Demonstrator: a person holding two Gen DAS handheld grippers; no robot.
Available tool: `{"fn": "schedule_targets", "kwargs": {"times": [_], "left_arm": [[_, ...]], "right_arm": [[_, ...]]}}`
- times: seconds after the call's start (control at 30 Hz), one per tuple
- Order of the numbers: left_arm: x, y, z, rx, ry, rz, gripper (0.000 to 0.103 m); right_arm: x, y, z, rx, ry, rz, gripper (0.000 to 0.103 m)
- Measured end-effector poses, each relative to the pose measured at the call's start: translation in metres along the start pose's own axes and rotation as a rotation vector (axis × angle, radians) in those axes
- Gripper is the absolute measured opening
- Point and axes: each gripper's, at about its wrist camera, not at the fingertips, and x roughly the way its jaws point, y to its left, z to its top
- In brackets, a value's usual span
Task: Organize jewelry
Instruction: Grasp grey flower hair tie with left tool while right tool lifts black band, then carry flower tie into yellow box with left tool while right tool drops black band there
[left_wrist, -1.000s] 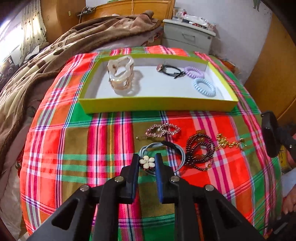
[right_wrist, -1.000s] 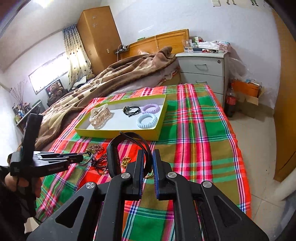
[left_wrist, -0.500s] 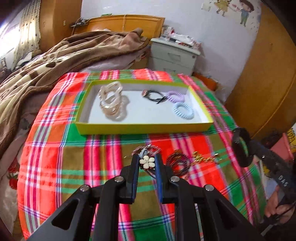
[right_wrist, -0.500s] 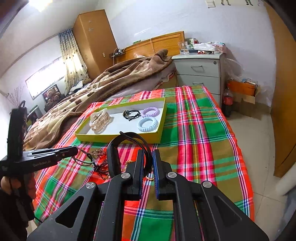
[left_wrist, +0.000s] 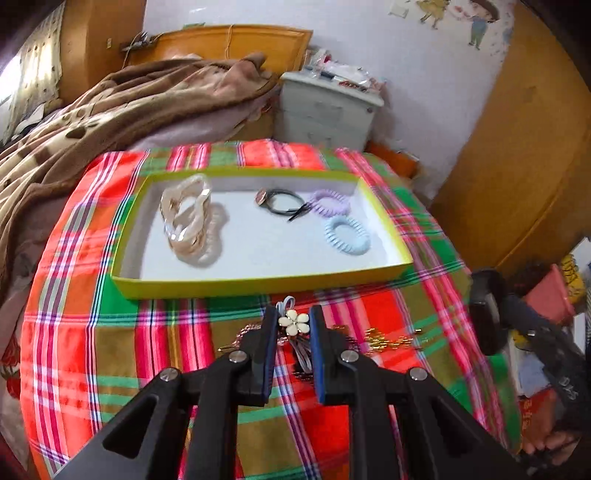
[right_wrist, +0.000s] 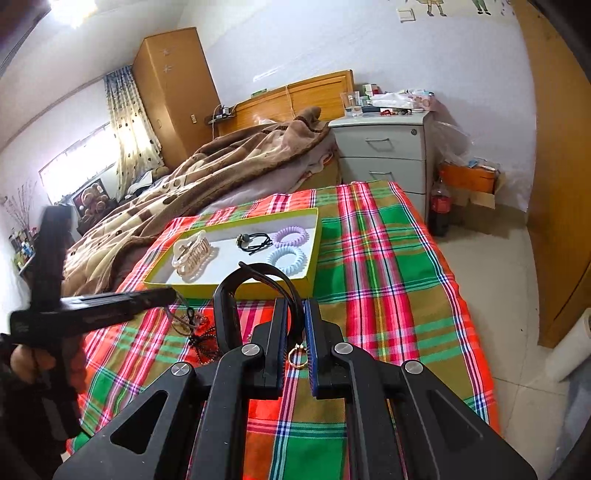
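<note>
Flower (left_wrist: 293, 322) first: I am pinching a cream flower hair tie between my left gripper (left_wrist: 293, 326) pads, its grey loops (left_wrist: 301, 356) dangling under the jaws, clear of the plaid cloth (left_wrist: 122, 354). My right gripper (right_wrist: 295, 332) is pressing its jaws nearly together on a black headband (right_wrist: 255, 280), whose arch is curving up and to the left of the fingers. A small gold ring (right_wrist: 297, 360) is lying on the cloth beneath that gripper.

Just beyond the flower, a pink clip (left_wrist: 243, 332), dark beads (right_wrist: 203, 341) and a gold chain (left_wrist: 388, 338) are lying loose on the cloth, waiting their turn.

Farther on, straight ahead of my left fingers, the yellow tray (left_wrist: 258, 284) is sitting with its long side running across my line of reach, near wall facing me. Inside it are lying 4 things: a beige claw clip (left_wrist: 188, 221) at the left, a black tie (left_wrist: 284, 203) in the middle, a purple coil (left_wrist: 328, 201) and a blue coil (left_wrist: 347, 236) at the right.

The move, as I judge it, is turning on that near wall: the flower is hanging just short of it, so I am needing to carry forward over the rim. The bare white floor (left_wrist: 266, 240) between claw clip and blue coil is lying dead ahead. My left hand is nearer the tray; my right is standing off to the side with the headband.
</note>
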Motion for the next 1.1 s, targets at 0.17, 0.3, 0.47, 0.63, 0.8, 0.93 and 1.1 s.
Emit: {"fn": "schedule_targets", "kwargs": {"times": [0.17, 0.3, 0.47, 0.63, 0.8, 0.93, 1.1], "left_arm": [[0.008, -0.002, 0.002, 0.015, 0.003, -0.026, 0.017], [0.003, -0.009, 0.010, 0.024, -0.021, -0.089, 0.017], [-0.019, -0.017, 0.023, 0.064, -0.093, -0.137, 0.018], [-0.026, -0.002, 0.032, 0.043, -0.103, -0.112, 0.018], [-0.030, 0.021, 0.036, 0.012, -0.115, -0.067, 0.018], [-0.030, 0.037, 0.041, -0.005, -0.121, -0.037, 0.018], [-0.021, 0.046, 0.056, 0.014, -0.110, -0.017, 0.018]], "right_arm": [[0.003, 0.000, 0.000, -0.002, 0.008, -0.008, 0.009], [0.004, 0.000, 0.001, 0.002, 0.007, -0.011, 0.009], [0.008, -0.002, 0.004, 0.008, 0.014, -0.019, 0.009], [0.013, 0.004, 0.012, -0.010, 0.020, -0.013, 0.009], [0.024, 0.016, 0.026, -0.036, 0.025, 0.003, 0.009], [0.039, 0.025, 0.039, -0.053, 0.033, 0.007, 0.009], [0.067, 0.032, 0.048, -0.057, 0.074, 0.007, 0.009]]}}
